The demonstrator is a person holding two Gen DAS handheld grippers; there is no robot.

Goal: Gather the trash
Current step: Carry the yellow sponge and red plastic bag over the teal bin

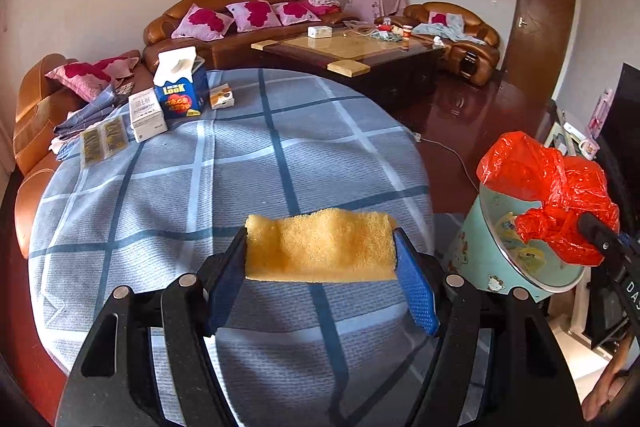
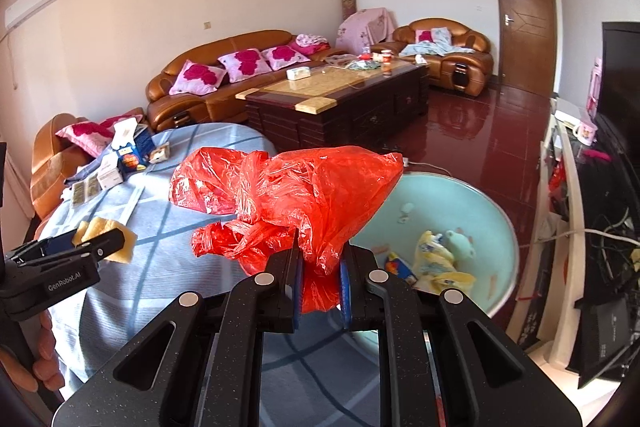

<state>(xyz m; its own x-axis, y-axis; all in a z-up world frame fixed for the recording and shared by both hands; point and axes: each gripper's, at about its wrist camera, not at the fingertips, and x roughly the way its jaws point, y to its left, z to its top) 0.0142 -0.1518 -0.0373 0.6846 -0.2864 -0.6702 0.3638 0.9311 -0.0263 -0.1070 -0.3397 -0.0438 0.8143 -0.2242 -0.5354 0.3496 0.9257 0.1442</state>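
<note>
Trash is held in both grippers, and the coming move is judged to turn on where the pale green bin (image 2: 460, 203) lies from each load. In the right wrist view, the right gripper (image 2: 320, 279) is clamped tight on the knotted neck of a crumpled red plastic bag (image 2: 288, 195), which bulges up and away from the jaws toward 12 o'clock. The bin's open mouth is seen just beyond and beside it, at about 2 o'clock from the fingertips, with the bag's far edge overlapping the near rim. Yellow and blue wrappers (image 2: 436, 263) already lie at the bottom.

In the left wrist view, the left gripper (image 1: 322, 267) is closed on a yellow sponge (image 1: 320, 247), gripped at its two short ends so that its long axis runs straight across, from 9 to 3 o'clock, between the blue pads. It is carried over the blue checked tablecloth (image 1: 200, 195). From here the bin (image 1: 476, 247) is seen at 3 o'clock, near but still apart.

The right hand is therefore judged the nearer, needing only a short shift toward 2 o'clock before release; the sponge must be carried further across. Boxes and a blue tissue carton (image 1: 180, 87) remain at the cloth's far edge, around 10 o'clock.
</note>
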